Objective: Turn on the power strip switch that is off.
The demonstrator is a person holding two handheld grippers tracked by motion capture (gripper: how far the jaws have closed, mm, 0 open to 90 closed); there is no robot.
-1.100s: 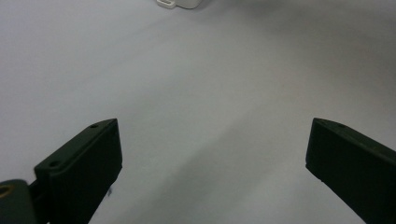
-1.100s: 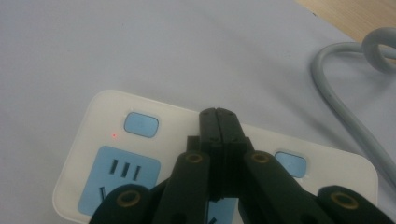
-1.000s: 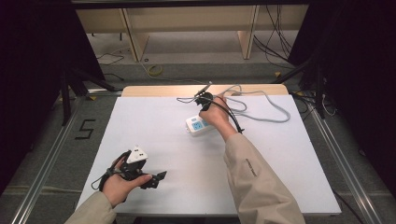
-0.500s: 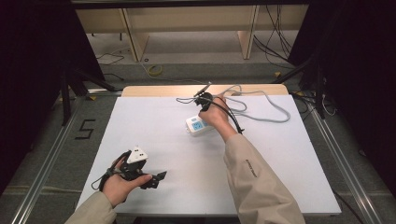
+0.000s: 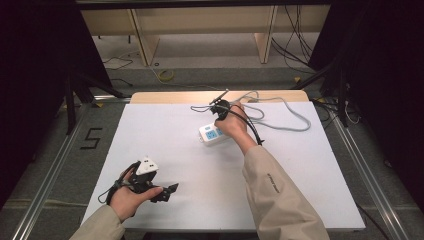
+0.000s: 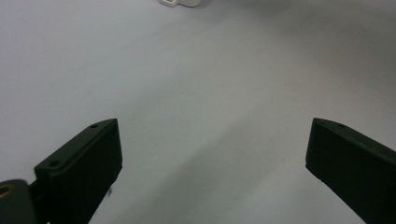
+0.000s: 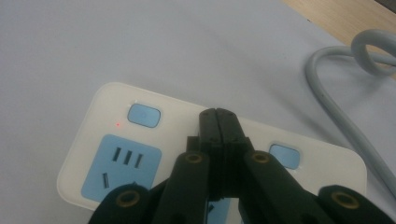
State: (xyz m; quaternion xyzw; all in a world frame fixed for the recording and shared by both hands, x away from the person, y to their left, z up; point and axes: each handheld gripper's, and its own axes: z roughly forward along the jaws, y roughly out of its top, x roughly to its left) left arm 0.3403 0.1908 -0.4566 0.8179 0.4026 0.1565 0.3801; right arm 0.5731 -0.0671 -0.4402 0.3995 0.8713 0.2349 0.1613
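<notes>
So from the high view, the white desk (image 5: pixel 165 130) takes up the middle of the frame, and the left gripper (image 5: pixel 169 191) sits in the lower left, held in the person's left hand (image 5: pixel 126 197), jaws pointing right along the bare surface. The right hand (image 5: pixel 233 122) is up in the upper middle of the frame, holding the right gripper (image 5: pixel 219 106) right at the white power strip (image 5: pixel 212 134), whose grey cord (image 5: pixel 290 120) loops off toward the upper right. Left gripper view next: the two black jaws stand wide apart at the bottom corners with nothing between them, just plain desk, and a corner of the power strip (image 6: pixel 180 3) peeks in at the top edge. Right gripper view: the jaws are pressed fully together, holding nothing, tips sitting over the middle of the power strip (image 7: pixel 107 116) between its two blue buttons; can't tell if they actually touch it. A tiny red light glows by the left button (image 7: pixel 144 115), and the grey cord (image 7: pixel 341 112) curves down the right side.
</notes>
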